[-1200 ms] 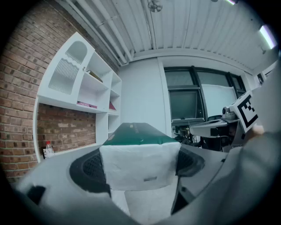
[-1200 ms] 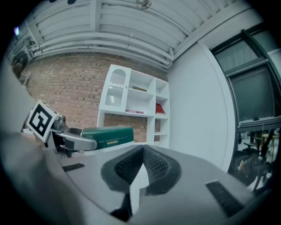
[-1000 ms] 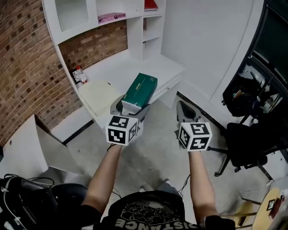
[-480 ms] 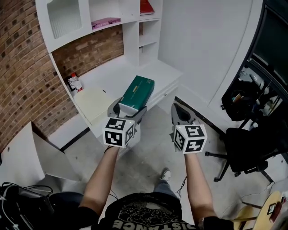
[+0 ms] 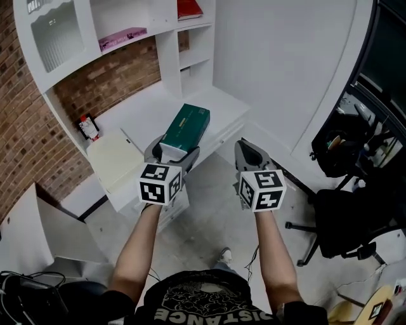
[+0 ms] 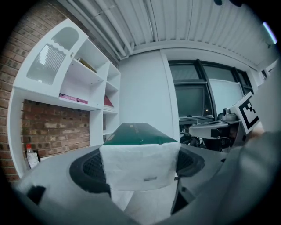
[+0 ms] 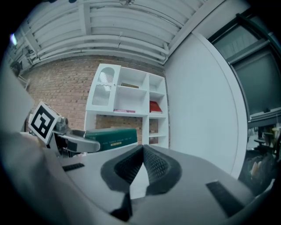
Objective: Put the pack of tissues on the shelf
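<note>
Brick wall [image 5: 16,139]: red-brown, far left, showing behind the open back of the shelving.
White shelf unit [image 5: 168,54]: set against that wall, several open compartments over a desk top.
White desk top [image 5: 143,111]: below the shelves, front edge near both grippers.
Black office chair [image 5: 346,219]: at right, well apart from the desk.
Cream flat board [image 5: 114,159]: lying on the desk's left end.
Green rectangular pack of tissues [image 5: 185,126]: held in the air in front of the desk edge, white end toward the person, green end toward the shelving; not on any shelf.
Left gripper [image 5: 171,148]: clenched on the pack's white end, pads wide apart against its two sides.
Right gripper [image 5: 248,152]: just beside the left one, jaws pressed together, nothing between them.
Pink flat book [image 5: 120,38]: lying on a middle shelf.
Red book [image 5: 188,9]: on an upper shelf, right column.
Small red-capped bottle [image 5: 87,127]: upright on the desk by the brick.
</note>
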The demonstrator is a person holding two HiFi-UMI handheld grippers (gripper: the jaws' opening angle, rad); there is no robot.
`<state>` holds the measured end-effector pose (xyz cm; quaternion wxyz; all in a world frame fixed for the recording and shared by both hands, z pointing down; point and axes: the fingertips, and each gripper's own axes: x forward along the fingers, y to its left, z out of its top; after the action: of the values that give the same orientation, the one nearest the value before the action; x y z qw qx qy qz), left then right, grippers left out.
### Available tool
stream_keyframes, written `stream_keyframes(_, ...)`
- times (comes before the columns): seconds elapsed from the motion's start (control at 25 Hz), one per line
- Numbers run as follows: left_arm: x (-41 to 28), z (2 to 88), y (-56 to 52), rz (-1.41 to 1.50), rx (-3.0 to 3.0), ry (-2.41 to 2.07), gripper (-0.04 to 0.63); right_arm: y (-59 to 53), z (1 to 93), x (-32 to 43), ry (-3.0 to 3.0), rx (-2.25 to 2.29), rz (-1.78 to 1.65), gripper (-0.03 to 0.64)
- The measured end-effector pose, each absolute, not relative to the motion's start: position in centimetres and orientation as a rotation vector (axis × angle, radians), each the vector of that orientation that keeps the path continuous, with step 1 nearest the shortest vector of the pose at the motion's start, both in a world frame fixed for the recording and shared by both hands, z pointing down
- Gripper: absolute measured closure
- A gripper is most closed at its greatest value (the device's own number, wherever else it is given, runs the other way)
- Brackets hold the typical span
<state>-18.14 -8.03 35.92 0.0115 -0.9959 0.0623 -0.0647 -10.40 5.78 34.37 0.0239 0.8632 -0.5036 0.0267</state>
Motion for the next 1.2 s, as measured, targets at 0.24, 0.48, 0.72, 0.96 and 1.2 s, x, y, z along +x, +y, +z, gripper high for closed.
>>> stream_keyframes(0.24,-10.4,35.8,-8.4,-0.211,-3.107,0.251,0.161,5.3,34.0,-2.2,-1.598,2.646,0.089,0.611)
stream_keyframes(0.48,-4.6,35.8,-8.9,-0.236,-3.095,0.310,0.161,4.8,33.9,4.3,-1.649,2.629,0.104,0.612)
stream_keyframes(0.72,-0.8,36.4,-9.0,-0.258,-3.085,0.370,0.161,4.4,34.3,8.7,-1.709,2.611,0.111,0.612)
stream_keyframes(0.96,1.5,36.5,-9.0,-0.260,-3.068,0.401,0.161,4.5,34.3,11.3,-1.736,2.591,0.100,0.612)
stream_keyframes(1.2,3.0,36.8,-9.5,-0.260,-3.067,0.414,0.161,4.2,34.8,13.0,-1.740,2.589,0.109,0.612)
